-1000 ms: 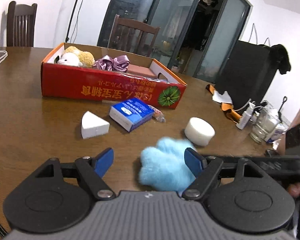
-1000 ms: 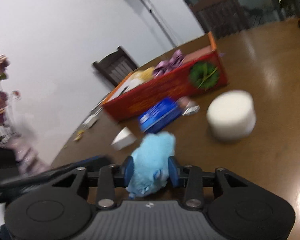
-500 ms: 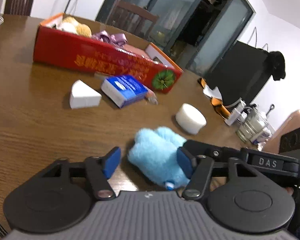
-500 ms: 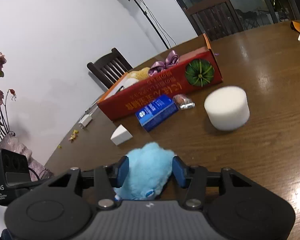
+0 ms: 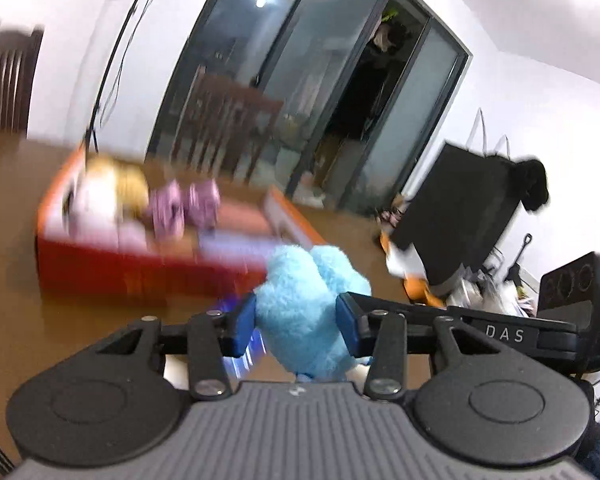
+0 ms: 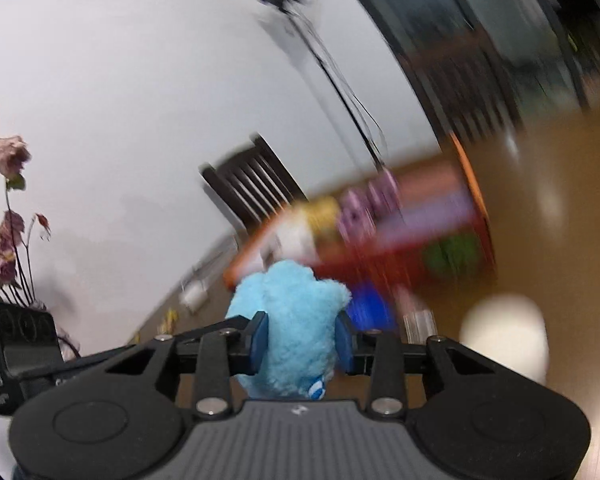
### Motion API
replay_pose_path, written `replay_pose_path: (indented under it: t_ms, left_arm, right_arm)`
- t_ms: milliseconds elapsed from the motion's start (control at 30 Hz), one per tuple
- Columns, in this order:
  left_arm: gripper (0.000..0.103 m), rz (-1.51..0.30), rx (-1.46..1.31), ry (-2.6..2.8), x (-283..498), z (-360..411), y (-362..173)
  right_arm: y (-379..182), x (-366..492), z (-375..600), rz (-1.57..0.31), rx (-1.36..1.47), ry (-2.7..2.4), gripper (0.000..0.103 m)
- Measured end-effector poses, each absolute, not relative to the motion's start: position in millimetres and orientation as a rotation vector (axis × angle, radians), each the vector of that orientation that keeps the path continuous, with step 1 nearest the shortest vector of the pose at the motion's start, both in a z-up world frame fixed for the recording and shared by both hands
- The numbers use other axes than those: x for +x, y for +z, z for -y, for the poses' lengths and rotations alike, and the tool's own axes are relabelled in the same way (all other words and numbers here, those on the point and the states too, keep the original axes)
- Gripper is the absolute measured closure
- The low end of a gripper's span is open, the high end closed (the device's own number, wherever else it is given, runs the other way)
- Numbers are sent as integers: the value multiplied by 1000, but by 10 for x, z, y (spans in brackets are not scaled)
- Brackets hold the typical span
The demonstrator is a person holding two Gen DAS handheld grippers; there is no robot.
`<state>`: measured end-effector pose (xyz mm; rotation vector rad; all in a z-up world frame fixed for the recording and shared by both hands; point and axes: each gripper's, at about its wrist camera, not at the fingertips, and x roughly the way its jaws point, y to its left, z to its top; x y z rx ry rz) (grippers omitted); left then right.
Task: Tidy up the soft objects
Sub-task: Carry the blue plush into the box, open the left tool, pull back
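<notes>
The fluffy light-blue soft toy (image 5: 304, 312) is squeezed by the left gripper (image 5: 296, 324) and the right gripper (image 6: 300, 340) together; the jaws of both have just been closing on it. It is held up off the brown wooden table (image 5: 16, 240). The carrying step seems to be in hand. Next, the toy should be carried to the red cardboard box (image 5: 100, 272) at 11 o'clock, where 2 soft things are already kept, and dropped inside.

Red box (image 5: 140, 276) close ahead; bare table (image 6: 560, 184) rightward.

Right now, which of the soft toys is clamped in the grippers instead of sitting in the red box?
The fluffy blue plush; both grippers pinch it, while the tan plush and purple bow lie in the red box.
</notes>
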<state>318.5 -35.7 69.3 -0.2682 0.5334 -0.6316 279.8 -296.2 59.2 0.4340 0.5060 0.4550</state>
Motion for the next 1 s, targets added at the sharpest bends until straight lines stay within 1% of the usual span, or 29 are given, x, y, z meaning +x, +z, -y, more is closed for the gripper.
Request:
replay_pose_path:
  t_ms: [67,133,233,300,367,433,467,500,533,633,667,700,767,833,867,900,1000]
  left_arm:
    - [60,-530,-248,-614,3599,347,844]
    - [60,-576,-266,-586,4017,328,860]
    - [60,-686,-250,-519,4554,359,680]
    - [59,-771,-212,-481,4740,408,506]
    - [57,-813,-162,-465,4785,432,393]
    - [56,-804,-131,-468,4732,430,334]
    - [52,-802,-121,-476,4708,421,330]
    - [50,-795,-109,-475,4674,406,332]
    - [50,-785,-102,-481,4637,388,343]
    - [47,-779,-82,-497,4587,339,408]
    - [42,-765,-78,-495,4563,302,434]
    - [40,-745,-75,-485,4537,260,470]
    - [40,-718,-74,-452,4473,168,588]
    - [37,-679,-84,-436,4362,60,742]
    - [37,-657,-85,-427,4277,4,835]
    - [36,-639,-79,-419,4200,-31,920]
    - [34,-571,-44,-386,3895,-120,1194]
  right_arm:
    - [784,3182,2926,-480,408,469,69]
    - [868,3665,2899,-504,417,473,69]
    - [812,4386,2780,-599,371,454,69]
    - [678,4727,2676,-693,320,451,70]
    - [503,4924,2600,-759,304,438,70]
    - [332,5047,2555,-821,299,451,76]
    - [258,5064,2526,-842,296,452,81]
    - [187,5066,2511,-862,308,462,82]
    - [150,5076,2512,-869,332,476,83]
    - [184,5050,2461,-888,303,493,83]
    - [198,5051,2452,-891,290,491,80]
    - [208,5041,2443,-892,280,482,78]
    - [236,4994,2406,-884,259,472,76]
    - [335,4838,2429,-842,257,469,67]
    - [382,4782,2470,-821,272,474,57]
    - [456,4685,2495,-798,285,480,54]
    - [746,4379,2575,-722,254,463,54]
